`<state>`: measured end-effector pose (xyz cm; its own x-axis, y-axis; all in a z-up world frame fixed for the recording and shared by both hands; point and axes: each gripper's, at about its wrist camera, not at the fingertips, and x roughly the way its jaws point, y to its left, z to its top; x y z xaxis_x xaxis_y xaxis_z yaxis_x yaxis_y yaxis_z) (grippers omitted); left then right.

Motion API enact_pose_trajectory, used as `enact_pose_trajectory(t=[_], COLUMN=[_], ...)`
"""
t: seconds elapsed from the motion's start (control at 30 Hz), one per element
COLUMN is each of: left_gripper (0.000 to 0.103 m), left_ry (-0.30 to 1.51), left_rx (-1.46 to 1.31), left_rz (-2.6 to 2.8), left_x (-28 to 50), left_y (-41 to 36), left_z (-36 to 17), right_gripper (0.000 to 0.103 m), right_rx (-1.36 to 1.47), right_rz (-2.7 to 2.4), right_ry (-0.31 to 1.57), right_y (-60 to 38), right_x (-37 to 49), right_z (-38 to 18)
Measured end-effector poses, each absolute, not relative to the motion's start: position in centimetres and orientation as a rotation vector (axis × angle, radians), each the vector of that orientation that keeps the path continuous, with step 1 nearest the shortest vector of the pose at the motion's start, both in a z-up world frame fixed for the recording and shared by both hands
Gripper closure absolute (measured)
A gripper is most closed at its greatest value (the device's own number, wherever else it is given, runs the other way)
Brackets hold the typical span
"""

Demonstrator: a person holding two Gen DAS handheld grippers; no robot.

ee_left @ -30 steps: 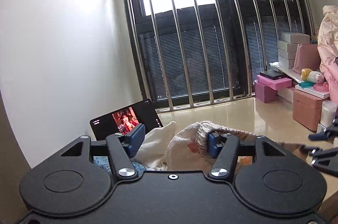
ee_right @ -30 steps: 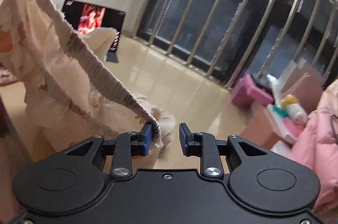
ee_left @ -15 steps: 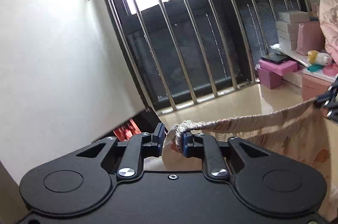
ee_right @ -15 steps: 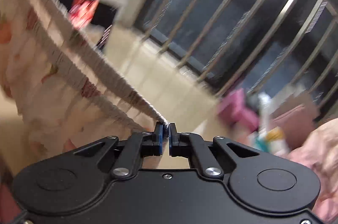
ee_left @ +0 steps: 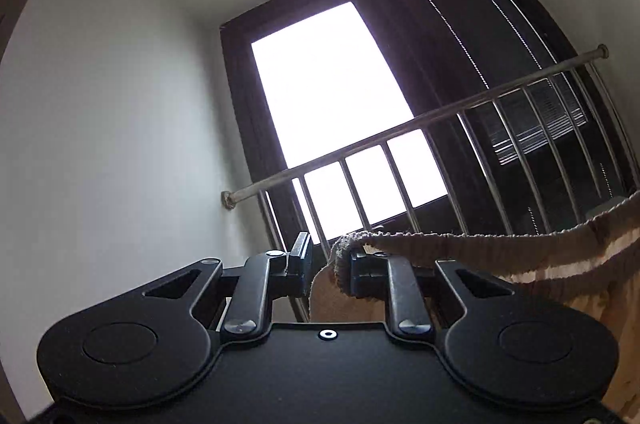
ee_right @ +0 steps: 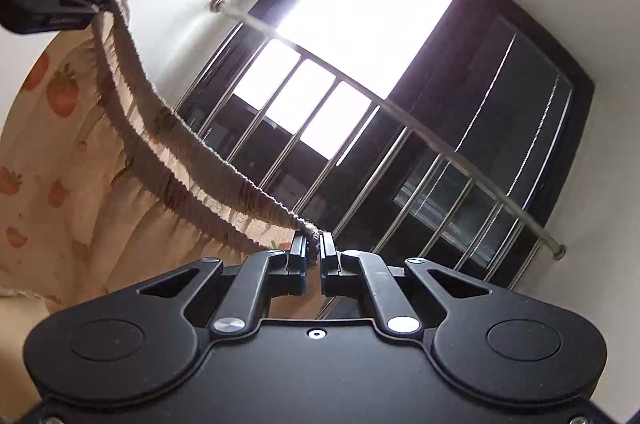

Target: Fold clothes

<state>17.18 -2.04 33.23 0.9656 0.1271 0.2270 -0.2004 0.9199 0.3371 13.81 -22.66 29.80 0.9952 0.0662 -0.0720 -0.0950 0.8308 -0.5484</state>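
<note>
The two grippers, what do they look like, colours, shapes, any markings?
Both the left gripper and right gripper are matte black, with two round-lobed plates, angled link arms on silver screws, and flat rectangular fingers. The left gripper's pad shows blue from the side in the right wrist view, with small pale lettering on its body, too small to read.

The garment [ee_right: 76, 152] is thin, matt cloth printed with strawberries, its waistband [ee_right: 208, 160] ribbed and rough. Both claws, left [ee_left: 329, 262] and right [ee_right: 313, 258], look like matt black plastic with shiny metal screws. The window rail [ee_left: 400, 128] is dull brushed metal.
</note>
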Motion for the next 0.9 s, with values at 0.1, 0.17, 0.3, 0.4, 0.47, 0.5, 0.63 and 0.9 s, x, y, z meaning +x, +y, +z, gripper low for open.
enact_pose_trajectory(t=[0.1, 0.17, 0.3, 0.4, 0.47, 0.5, 0.63, 0.9], left_gripper=[0.083, 0.083, 0.083, 0.083, 0.083, 0.083, 0.083, 0.083], left_ry=[-0.118, -0.029, 0.167, 0.321, 0.409, 0.434, 0.516, 0.564], left_rx=[0.38, 0.383, 0.427, 0.419, 0.394, 0.385, 0.353, 0.347], left_rz=[0.098, 0.035, -0.071, -0.137, -0.173, -0.178, -0.184, -0.205], left_x=[17.4, 17.3, 16.7, 16.2, 16.1, 16.3, 17.3, 16.2], left_y=[-2.5, -2.7, -2.9, -2.3, -2.0, -1.9, -1.3, -0.9], left_z=[30.5, 27.5, 19.7, 13.8, 10.8, 9.8, 6.6, 5.8], right_gripper=[0.099, 0.099, 0.099, 0.099, 0.099, 0.099, 0.097, 0.074], right_rx=[-0.549, -0.531, -0.538, -0.515, -0.487, -0.461, -0.362, -0.417], right_rz=[0.167, 0.229, 0.336, 0.413, 0.44, 0.456, 0.518, 0.613], right_ry=[0.185, 0.285, 0.48, 0.635, 0.719, 0.756, 0.853, 0.866], right_y=[-23.8, -24.0, -24.2, -24.2, -24.0, -24.0, -23.9, -22.1], right_x=[15.1, 16.0, 16.4, 16.8, 17.3, 17.5, 18.3, 17.5], right_z=[25.3, 21.1, 11.6, 5.0, 1.4, -0.2, -4.6, -6.6])
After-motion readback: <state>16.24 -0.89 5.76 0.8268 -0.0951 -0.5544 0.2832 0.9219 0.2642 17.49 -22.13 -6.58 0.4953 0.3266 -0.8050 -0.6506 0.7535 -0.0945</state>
